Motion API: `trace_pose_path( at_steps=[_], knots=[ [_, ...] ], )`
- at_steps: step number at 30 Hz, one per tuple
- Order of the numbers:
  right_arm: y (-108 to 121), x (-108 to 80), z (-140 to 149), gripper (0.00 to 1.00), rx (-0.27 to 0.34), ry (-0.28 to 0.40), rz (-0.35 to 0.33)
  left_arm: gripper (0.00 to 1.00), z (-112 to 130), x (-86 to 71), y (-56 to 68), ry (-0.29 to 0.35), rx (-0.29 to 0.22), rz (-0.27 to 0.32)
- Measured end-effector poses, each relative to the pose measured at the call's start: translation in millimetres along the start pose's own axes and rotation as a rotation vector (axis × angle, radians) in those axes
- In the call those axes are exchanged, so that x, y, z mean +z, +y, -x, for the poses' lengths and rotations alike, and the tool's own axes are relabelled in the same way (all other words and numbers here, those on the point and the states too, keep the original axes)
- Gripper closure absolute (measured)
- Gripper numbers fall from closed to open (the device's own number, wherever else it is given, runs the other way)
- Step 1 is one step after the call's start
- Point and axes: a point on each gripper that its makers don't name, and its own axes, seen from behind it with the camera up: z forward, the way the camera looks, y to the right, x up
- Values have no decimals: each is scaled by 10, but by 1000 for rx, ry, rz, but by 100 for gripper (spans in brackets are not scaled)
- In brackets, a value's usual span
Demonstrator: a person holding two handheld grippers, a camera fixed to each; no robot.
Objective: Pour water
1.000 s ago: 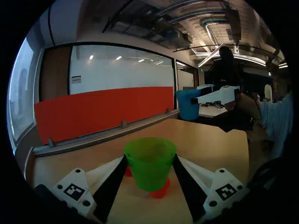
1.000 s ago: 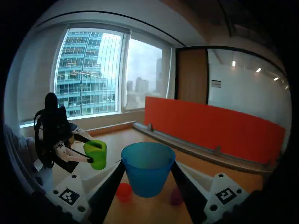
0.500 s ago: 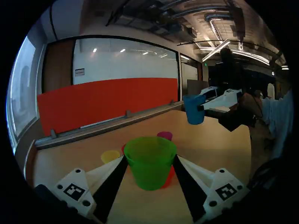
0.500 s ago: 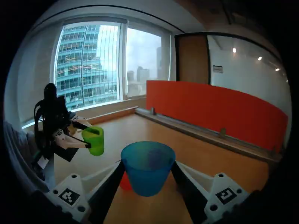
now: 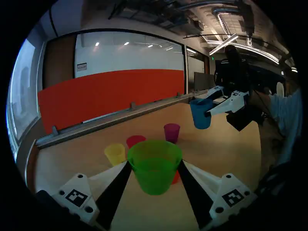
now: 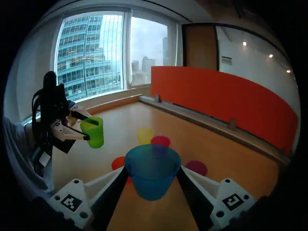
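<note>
Left gripper (image 5: pixel 154 166) clamps green cup (image 5: pixel 154 175); right gripper (image 6: pixel 152 174) clamps blue cup (image 6: pixel 152 184), at 1 o'clock beyond it. The person should bring rims close, tilting slowly.

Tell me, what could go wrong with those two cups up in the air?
1. The green cup and the blue cup are each pinched just by their sides, in the left gripper and the right gripper. Tilted, one might slip out.
2. The two cups are apart, so a pour could miss and wet the table.
3. The little yellow cup, pink cup and purple cup stand close together below; a gripper coming down could knock them.
</note>
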Motion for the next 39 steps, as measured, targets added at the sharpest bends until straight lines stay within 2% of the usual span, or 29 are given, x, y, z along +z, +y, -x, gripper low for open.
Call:
trace_pose_path(
  at_steps=[10, 20, 31, 39],
  knots=[
    [42, 124, 300, 10, -1, -62, -2, 15, 169, 51, 17, -49, 5, 13],
    [37, 188, 453, 9, -7, -95, -5, 15, 309, 89, 41, -100, 19, 19],
    [48, 264, 748, 9, -27, -162, 2, 15, 651, 185, 26, -215, 53, 31],
    [72, 322, 940, 9, -36, -203, 11, 15, 830, 284, 9, -264, 63, 44]
  ],
)
